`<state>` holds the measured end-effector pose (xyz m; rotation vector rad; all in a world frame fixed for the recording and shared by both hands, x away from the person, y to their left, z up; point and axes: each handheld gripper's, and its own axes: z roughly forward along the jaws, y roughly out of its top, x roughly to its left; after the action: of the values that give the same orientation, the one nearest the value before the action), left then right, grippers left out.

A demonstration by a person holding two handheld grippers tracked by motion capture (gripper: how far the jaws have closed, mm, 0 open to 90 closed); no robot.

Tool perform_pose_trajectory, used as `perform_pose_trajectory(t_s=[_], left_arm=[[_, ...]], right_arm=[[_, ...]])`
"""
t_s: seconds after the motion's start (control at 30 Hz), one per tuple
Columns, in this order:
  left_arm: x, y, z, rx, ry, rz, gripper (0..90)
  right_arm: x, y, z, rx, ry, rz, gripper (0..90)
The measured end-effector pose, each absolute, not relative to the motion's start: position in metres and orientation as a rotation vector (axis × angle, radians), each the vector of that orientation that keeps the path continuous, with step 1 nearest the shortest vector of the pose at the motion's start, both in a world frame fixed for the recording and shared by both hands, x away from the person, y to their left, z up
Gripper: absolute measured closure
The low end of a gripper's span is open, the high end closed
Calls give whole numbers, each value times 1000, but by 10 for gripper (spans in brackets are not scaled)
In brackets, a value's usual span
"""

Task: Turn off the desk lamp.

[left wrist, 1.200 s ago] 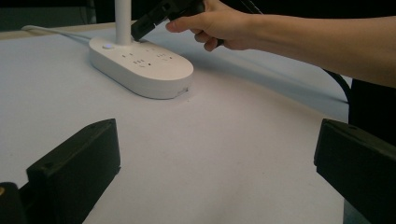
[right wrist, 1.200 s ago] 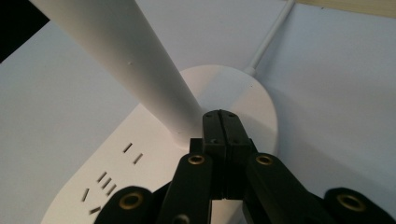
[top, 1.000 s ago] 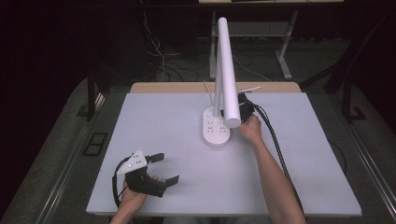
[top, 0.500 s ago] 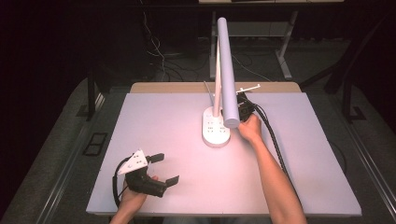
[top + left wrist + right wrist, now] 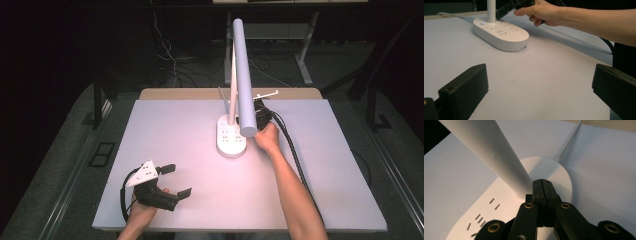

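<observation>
The lamp (image 5: 231,137) stands near the tabletop's (image 5: 325,165) far edge. The right gripper (image 5: 542,185) hangs over its base by the post, jaws pressed together, empty. The left gripper (image 5: 176,181), near the front-left corner, gapes wide, empty.

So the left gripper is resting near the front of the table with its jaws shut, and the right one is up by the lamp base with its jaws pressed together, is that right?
Not quite. The left gripper has its jaws wide apart, not shut, with bare table between them, as the left gripper view shows. The rest holds: the right gripper has its jaws pressed together at the lamp base.
</observation>
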<state>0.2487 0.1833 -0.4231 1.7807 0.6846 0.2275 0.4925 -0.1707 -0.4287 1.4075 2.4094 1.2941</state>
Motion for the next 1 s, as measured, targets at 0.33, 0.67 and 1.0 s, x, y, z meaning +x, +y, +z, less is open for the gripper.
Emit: perform_pose_trajectory(t_s=[0.33,0.67,1.0], left_arm=[[248,184,-423,1780,682,229,0],[248,184,-423,1771,686,230,0],[248,185,-423,1769,688,228,0]], right_arm=[[492,-170,-430,1410,2416,1286,900],[491,-173,-428,1418,2413,1296,900],[486,-180,-417,1373,2417,1304,900]])
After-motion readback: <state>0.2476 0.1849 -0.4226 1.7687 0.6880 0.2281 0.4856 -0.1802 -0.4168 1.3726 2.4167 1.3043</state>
